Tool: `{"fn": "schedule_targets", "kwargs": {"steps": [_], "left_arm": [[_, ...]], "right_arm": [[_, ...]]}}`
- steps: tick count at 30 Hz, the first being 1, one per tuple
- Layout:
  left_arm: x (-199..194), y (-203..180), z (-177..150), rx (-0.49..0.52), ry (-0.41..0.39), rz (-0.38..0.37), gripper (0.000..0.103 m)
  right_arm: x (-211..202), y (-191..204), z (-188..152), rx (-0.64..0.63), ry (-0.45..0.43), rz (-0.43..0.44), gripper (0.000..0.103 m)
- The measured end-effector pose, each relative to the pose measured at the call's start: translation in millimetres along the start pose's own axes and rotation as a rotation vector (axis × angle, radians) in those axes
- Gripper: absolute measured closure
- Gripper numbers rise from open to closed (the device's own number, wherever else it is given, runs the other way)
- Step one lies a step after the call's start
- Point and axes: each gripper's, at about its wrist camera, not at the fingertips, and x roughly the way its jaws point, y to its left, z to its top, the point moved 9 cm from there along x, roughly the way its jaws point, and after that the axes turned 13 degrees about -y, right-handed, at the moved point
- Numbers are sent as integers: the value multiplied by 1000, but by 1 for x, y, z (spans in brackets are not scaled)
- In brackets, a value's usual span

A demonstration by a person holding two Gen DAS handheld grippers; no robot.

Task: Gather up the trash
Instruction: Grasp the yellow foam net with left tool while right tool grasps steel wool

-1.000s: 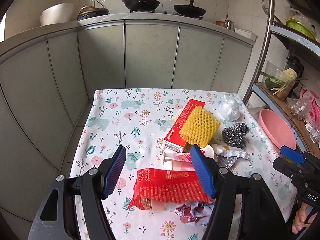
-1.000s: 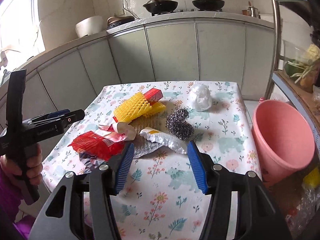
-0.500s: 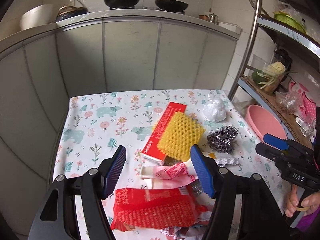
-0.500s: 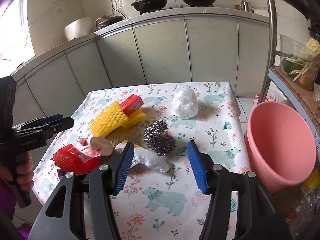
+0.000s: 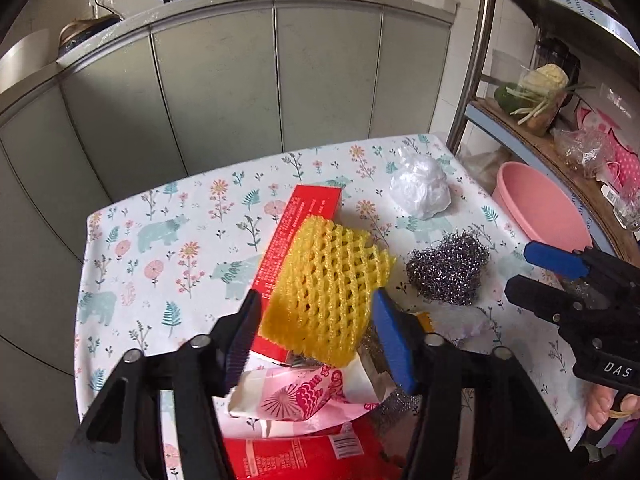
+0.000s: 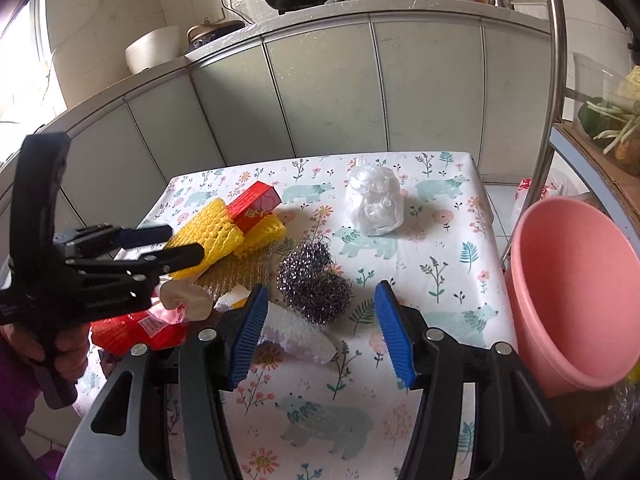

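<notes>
Left gripper, spread wide, frames a yellow foam net on the desk; right gripper, also released, hovers over steel wool.

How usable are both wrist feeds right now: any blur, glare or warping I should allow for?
Left wrist view: sharp at the yellow foam net, soft at the near red wrapper; fisheye bows the cabinets. Right wrist view: window overexposed at far left, steel scourer crisp, pink bin stretched at the edge.
</notes>
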Motion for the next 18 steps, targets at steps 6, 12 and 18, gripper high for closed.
{"fn": "schedule_targets", "kwargs": {"steps": [6, 12, 18], "left_arm": [[3, 8, -5, -24, 8, 10, 93], [-18, 9, 4, -56, -49, -14, 94], [-43, 9, 10, -85, -100, -22, 94]], "right_arm": [[14, -1, -6, 31, 43, 13, 47], [23, 3, -11, 33, 68, 14, 47], [33, 10, -9, 39, 84, 10, 47]]}}
